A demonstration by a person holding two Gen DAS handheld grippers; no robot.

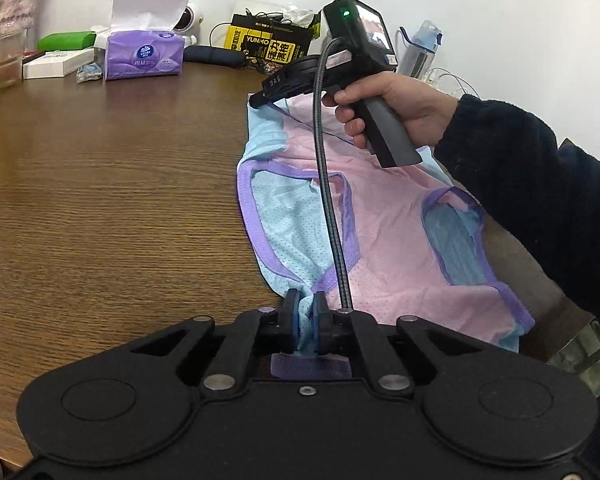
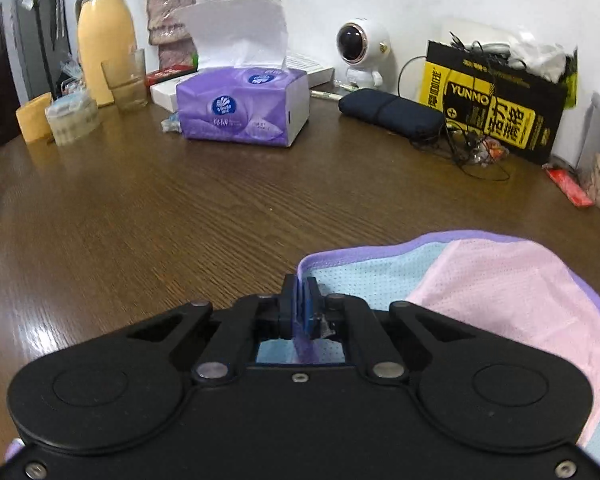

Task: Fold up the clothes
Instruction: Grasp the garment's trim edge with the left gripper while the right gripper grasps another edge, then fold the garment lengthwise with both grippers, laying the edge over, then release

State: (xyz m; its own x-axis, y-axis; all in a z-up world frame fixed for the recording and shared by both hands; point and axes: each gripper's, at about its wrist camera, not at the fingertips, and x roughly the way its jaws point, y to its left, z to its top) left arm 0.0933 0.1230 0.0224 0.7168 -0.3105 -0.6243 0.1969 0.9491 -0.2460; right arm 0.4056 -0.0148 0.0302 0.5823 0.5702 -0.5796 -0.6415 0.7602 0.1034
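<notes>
A small pink and light-blue mesh garment with purple trim (image 1: 384, 236) lies stretched over the right part of the brown wooden table (image 1: 108, 200). My left gripper (image 1: 305, 312) is shut on its near edge, blue cloth bunched between the pads. My right gripper (image 1: 260, 100), held in a hand with a dark sleeve, pinches the garment's far edge. In the right wrist view my right gripper (image 2: 303, 300) is shut on the purple trim, and the garment (image 2: 500, 292) hangs to its right.
Along the wall stand a purple tissue box (image 2: 242, 106), a white round camera toy (image 2: 360, 50), a dark pouch (image 2: 392, 114), a yellow-black box with cables (image 2: 496, 104), a yellow vase (image 2: 102, 36), a glass (image 2: 126, 78) and a water bottle (image 1: 422, 50).
</notes>
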